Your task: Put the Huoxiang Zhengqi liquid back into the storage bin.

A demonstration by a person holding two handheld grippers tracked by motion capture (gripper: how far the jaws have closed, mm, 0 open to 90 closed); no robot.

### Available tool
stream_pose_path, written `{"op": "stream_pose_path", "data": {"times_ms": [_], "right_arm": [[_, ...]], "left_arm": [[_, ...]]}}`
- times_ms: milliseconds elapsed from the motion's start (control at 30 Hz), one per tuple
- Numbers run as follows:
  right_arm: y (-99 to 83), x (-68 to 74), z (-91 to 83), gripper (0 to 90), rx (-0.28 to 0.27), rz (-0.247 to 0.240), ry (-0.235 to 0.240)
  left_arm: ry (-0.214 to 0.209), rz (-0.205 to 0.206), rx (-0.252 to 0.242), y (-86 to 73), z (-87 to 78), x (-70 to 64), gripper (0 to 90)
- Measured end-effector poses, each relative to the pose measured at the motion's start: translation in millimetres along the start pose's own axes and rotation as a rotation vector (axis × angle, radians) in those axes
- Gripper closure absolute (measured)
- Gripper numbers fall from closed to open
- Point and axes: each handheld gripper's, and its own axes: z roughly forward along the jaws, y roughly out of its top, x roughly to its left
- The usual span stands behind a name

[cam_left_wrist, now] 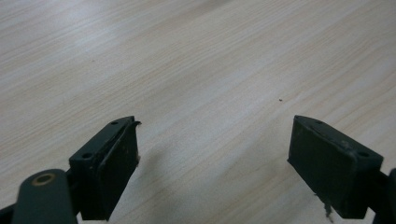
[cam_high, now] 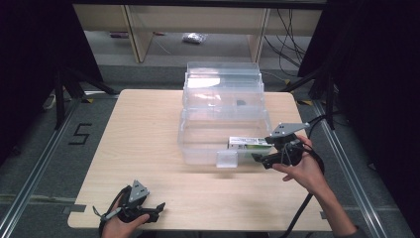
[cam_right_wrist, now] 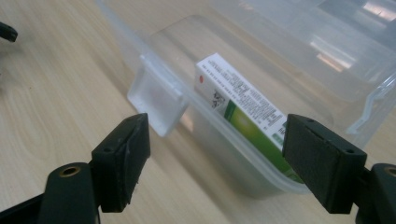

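Nearest the person, the left gripper (cam_high: 159,206) lies low at the near left edge of the table (cam_high: 143,134), held in the left hand (cam_high: 124,225), with its jaws spread apart over bare wood and nothing between them. Its own view looks along the two black pads (cam_left_wrist: 116,163) at plain wood grain, with a small dark speck (cam_left_wrist: 279,99) on the surface ahead.

Further in and to the right, the right hand (cam_high: 304,171) holds the right gripper (cam_high: 257,157) just at the near right corner of a clear plastic box (cam_high: 198,148). Its jaws also stand wide apart and grip nothing. Inside the box, against the near wall at the right end, lies a white and green carton (cam_high: 249,143). The clear wall stands between the gripper and the carton.

From above, a clear latch tab (cam_high: 227,159) hangs on the box's near wall, left of the gripper. The right gripper view brings this close: the tab (cam_right_wrist: 156,95) sits just beyond the left jaw, the carton (cam_right_wrist: 243,109) runs slantwise behind the wall, and fine print shows on its white face, too small to read.

Beyond the box, its clear lid (cam_high: 223,82) stands tipped up at the far side of the table, and past the table are wooden shelf legs (cam_high: 136,34) and dark cables (cam_high: 289,39) on the floor.
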Motion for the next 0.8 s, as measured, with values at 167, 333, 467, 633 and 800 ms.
{"op": "stream_pose_path", "data": {"times_ms": [167,333,467,633,800], "right_arm": [[-7.4,6.4,3.7,23.9,-0.028,0.0,0.01],[-11.2,11.0,1.2,23.0,-0.012,0.001,0.023],[-15.2,15.7,4.0,22.6,-0.028,-0.031,0.025],[-19.4,19.7,5.5,20.1,-0.03,-0.026,0.031],[-25.8,24.0,8.2,18.5,-0.02,-0.005,0.034]], "left_arm": [[0.0,-0.009,-0.001,-0.1,-0.3,-1.0,15.4],[0.0,-0.008,0.003,-0.1,-0.7,-0.6,15.4],[0.008,-0.007,-0.018,0.0,0.8,-0.5,15.4],[0.006,0.0,-0.002,-0.1,-0.7,-0.2,15.4],[0.005,0.001,-0.004,-0.1,-0.7,-0.2,15.4]]}}
